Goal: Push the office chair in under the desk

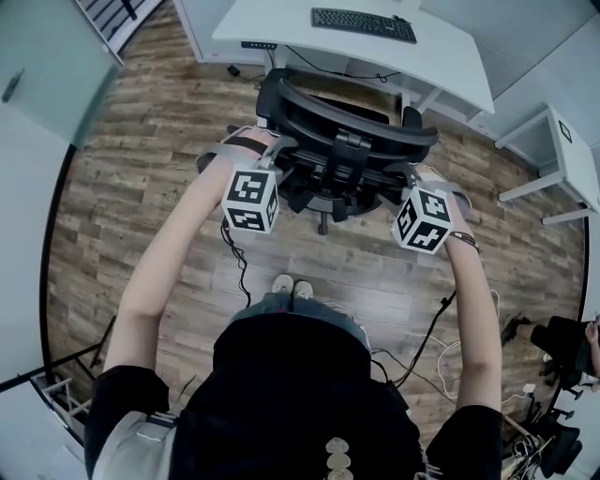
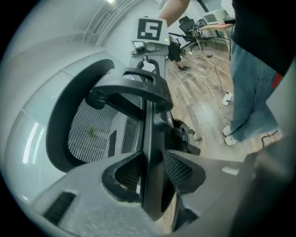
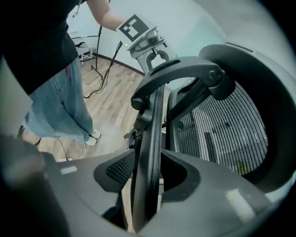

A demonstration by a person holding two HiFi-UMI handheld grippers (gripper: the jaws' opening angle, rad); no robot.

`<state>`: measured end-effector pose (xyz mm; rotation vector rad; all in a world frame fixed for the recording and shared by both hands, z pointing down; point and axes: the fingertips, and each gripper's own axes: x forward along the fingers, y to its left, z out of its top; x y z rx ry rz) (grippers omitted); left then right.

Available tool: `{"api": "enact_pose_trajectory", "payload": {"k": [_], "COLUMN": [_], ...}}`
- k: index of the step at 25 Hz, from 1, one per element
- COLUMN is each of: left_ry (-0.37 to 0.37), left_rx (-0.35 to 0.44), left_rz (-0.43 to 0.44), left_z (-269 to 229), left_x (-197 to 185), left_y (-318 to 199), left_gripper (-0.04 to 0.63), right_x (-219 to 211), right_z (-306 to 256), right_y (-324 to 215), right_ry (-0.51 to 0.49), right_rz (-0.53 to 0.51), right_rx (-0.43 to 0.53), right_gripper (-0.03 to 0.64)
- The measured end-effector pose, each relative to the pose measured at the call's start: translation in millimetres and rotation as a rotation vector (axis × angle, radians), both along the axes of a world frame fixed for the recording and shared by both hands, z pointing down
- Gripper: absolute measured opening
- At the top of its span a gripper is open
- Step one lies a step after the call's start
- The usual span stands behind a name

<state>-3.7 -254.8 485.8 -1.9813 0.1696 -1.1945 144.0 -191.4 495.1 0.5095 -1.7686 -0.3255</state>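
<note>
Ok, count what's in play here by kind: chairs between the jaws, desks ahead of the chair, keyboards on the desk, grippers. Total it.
office chair: 1
desk: 1
keyboard: 1
grippers: 2 (left gripper, right gripper)
Total: 5

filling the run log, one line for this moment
left hand-held gripper: shut on backrest rim | right hand-held gripper: open around backrest rim | office chair: facing desk

Black T-shirt (image 1: 300, 394), blue jeans (image 2: 252, 85), white shoes (image 1: 292, 284)
</note>
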Motion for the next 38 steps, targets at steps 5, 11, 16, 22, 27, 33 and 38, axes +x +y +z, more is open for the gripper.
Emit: {"api": "enact_pose_trajectory", "payload": {"k": [5, 11, 16, 22, 27, 33, 38], "left_ry": [-0.128, -0.177, -0.203, -0.212, -0.226, -0.225, -0.235], "left_rx": [0.060, 0.032, -0.020, -0.021, -0.027, -0.026, -0.045], "left_rz": [0.001, 0.007, -0.039, -0.063, -0.083, -0.088, -0.091], "left_z": [13.7, 18.7, 22.2, 25.4, 26.5, 30.6, 26.9], "left_x": [1.7, 2.6, 4.2, 5.6, 13.5, 26.1, 46.4], "left_y": [-9.1, -10.5, -11.9, -16.8, -41.4, -63.6, -120.8], "left_gripper": [0.170, 0.160, 0.144, 0.141, 0.140, 0.140, 0.140], "right_x": [-2.1, -2.4, -1.9, -0.7, 6.9, 19.9, 39.6], "right_z": [12.4, 19.0, 20.9, 23.7, 24.1, 26.9, 22.5], "right_y": [-6.5, -10.5, -10.9, -13.7, -36.9, -58.8, -115.0], "right_ry": [0.040, 0.058, 0.023, 0.007, -0.010, -0.019, -0.025], "right_rz": [-0.022, -0.045, -0.029, 0.000, 0.003, 0.006, 0.005], "right_rx": [-0.028, -0.025, -0.032, -0.003, 0.007, 0.029, 0.012], "right_gripper": [0.173, 0.144, 0.121, 0.106, 0.104, 0.104, 0.104]}}
